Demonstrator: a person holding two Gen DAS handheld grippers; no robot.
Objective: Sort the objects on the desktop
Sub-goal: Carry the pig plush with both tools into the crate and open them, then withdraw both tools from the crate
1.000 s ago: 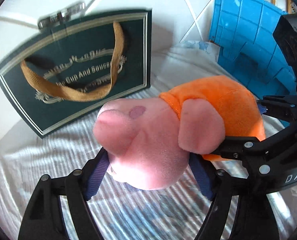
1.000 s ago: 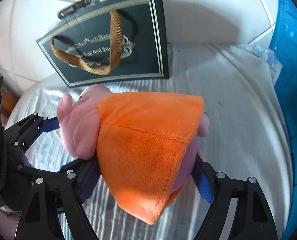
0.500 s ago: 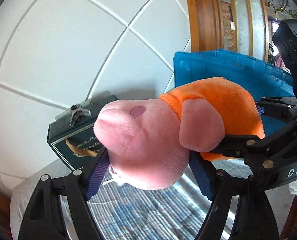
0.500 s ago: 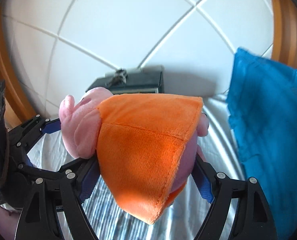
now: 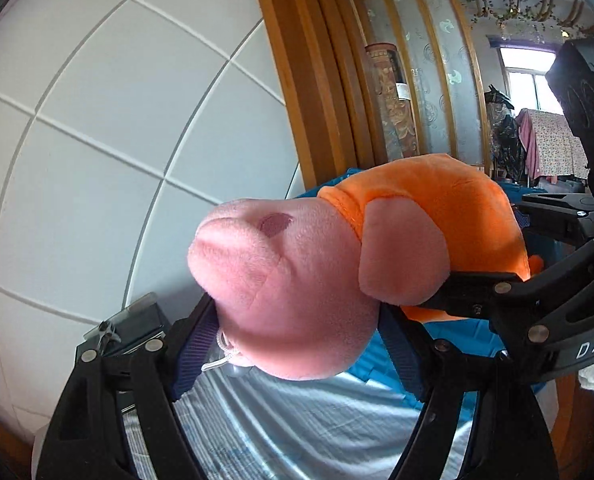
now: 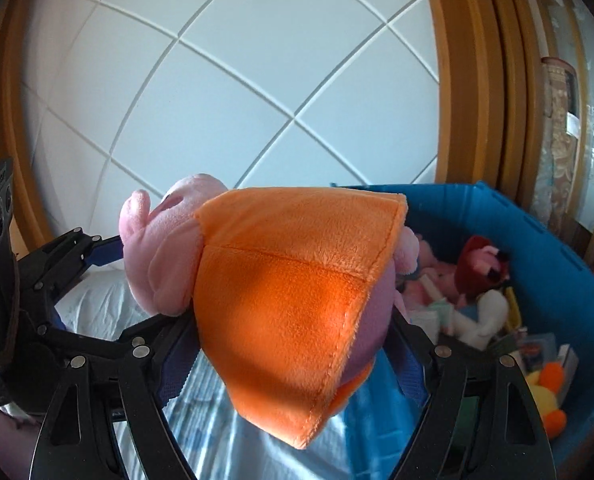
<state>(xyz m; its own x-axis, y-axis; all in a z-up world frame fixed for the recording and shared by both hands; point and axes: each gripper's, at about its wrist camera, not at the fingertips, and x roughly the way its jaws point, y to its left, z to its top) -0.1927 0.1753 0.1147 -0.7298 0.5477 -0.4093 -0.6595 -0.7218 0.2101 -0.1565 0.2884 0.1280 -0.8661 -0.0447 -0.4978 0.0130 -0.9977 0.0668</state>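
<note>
Pink plush pig (image 5: pixel 289 280) (orange dress) clenched between both grippers' jaws, head left (image 5: pixel 297 344), seemingly body right (image 6: pixel 293 344).

Your left wrist view looks along its claw (image 5: pixel 297 344) from very near the plush pig (image 5: pixel 297 288), facing its pink head, while your right wrist view faces the pig's orange dress, and both share the white panelled wall (image 5: pixel 97 140) and blue bin (image 6: pixel 557 280).
</note>
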